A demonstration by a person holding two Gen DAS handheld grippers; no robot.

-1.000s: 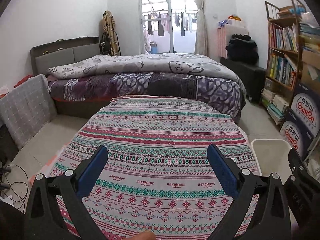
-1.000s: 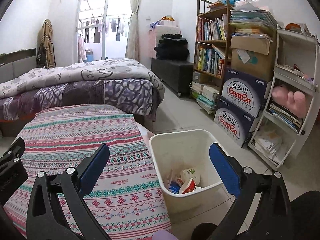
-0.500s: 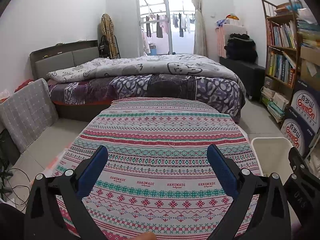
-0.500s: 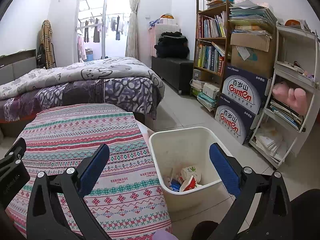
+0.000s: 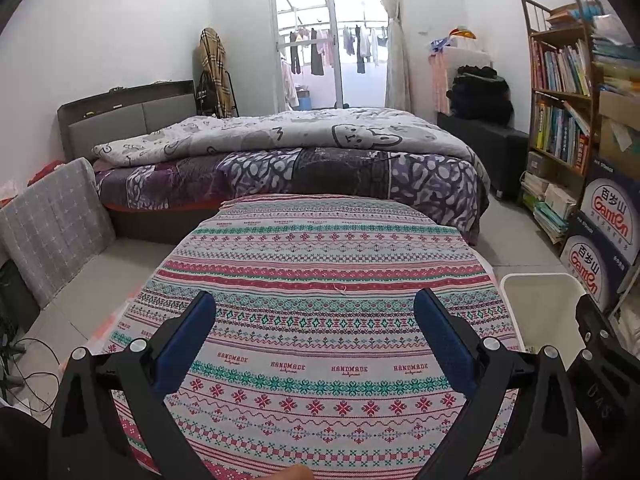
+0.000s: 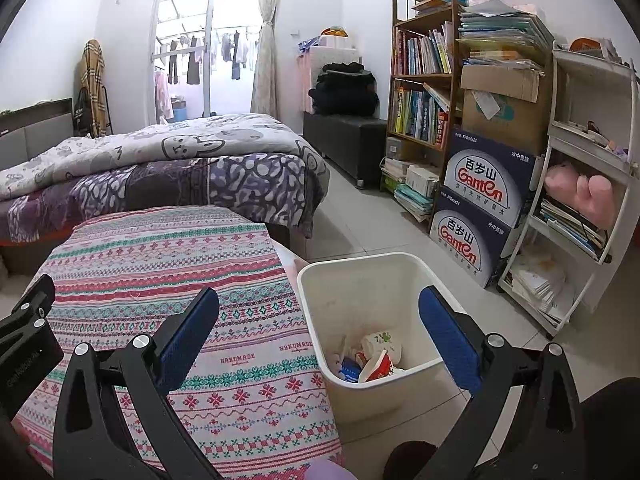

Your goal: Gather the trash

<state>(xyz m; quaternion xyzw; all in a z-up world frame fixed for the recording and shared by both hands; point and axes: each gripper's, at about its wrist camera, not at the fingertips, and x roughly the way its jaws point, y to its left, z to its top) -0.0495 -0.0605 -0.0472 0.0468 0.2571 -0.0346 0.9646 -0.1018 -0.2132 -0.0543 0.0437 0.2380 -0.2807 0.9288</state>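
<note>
A white trash bin [image 6: 404,276] stands on the floor to the right of the round table with the patterned cloth [image 6: 168,264]. Several crumpled wrappers and cups [image 6: 374,354] lie at its bottom. My right gripper [image 6: 318,326] is open and empty, held above the table's right edge and the bin's near rim. My left gripper [image 5: 314,328] is open and empty above the patterned table cloth [image 5: 320,264]. The bin's rim [image 5: 538,278] shows at the right in the left wrist view. No loose trash shows on the cloth.
A bed with a grey quilt [image 5: 288,140] stands behind the table. A bookshelf [image 6: 424,80], stacked water cartons [image 6: 480,208] and a white rack [image 6: 580,200] line the right wall. Cables [image 5: 16,360] lie on the floor at left.
Both views have shifted slightly, as both grippers rose or tilted a little. Both stay open and empty. Nothing was picked up or dropped.
</note>
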